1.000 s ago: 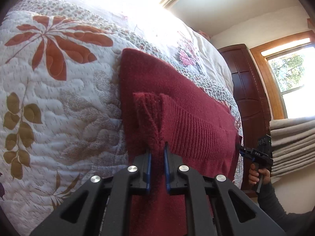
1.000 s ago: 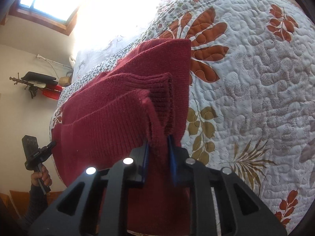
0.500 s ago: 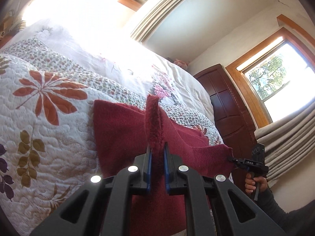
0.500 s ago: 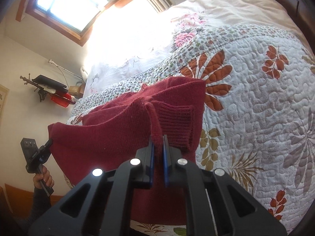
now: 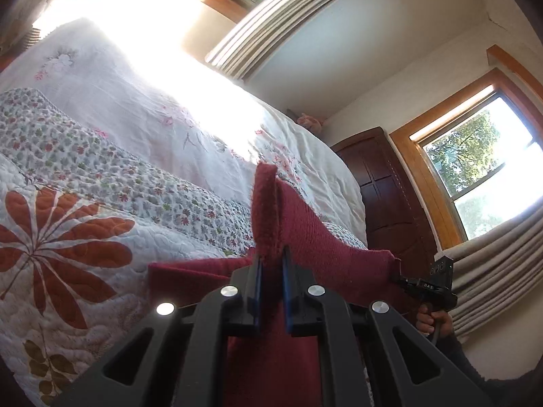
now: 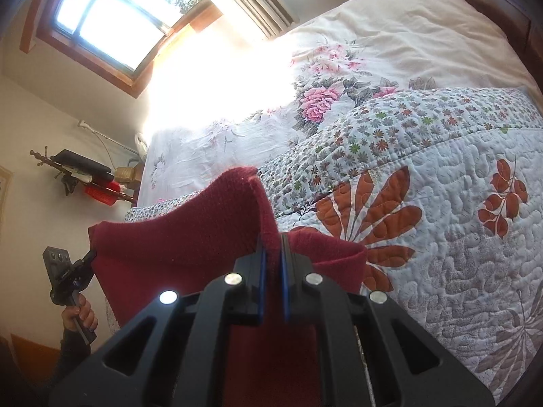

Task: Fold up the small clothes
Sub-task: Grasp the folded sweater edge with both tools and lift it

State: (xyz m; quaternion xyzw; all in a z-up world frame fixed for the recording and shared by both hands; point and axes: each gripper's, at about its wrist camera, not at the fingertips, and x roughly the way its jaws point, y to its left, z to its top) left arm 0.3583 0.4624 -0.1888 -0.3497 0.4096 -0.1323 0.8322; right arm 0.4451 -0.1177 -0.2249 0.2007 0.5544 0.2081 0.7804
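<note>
Left gripper (image 5: pixel 271 273) clamped on one corner of the red sweater (image 5: pixel 315 237), knit pinched between its blue pads and standing up past the fingertips as a narrow vertical fold. Right gripper (image 6: pixel 272 261) likewise clenched on the opposite corner of the sweater (image 6: pixel 190 227), the edge curling over above its fingers. Between the two grips the top edge runs taut and lifted; each camera sees the other gripper at the far corner (right gripper (image 5: pixel 405 281) in the left view, left gripper (image 6: pixel 89 257) in the right view), each with a hand (image 5: pixel 431 318) on its handle. Lower part of the sweater hangs down in front of the grippers and trails onto the quilt (image 6: pixel 441 237), where a fold of it lies just beyond the fingertips. Quilt is white with orange leaf prints and a small-flower border, spread over the bed; beyond it a floral sheet (image 6: pixel 339 78). Strong sun glare from the window (image 6: pixel 112 10) washes out the far bed. Dark wood wardrobe (image 5: pixel 383 186) stands against the wall.
</note>
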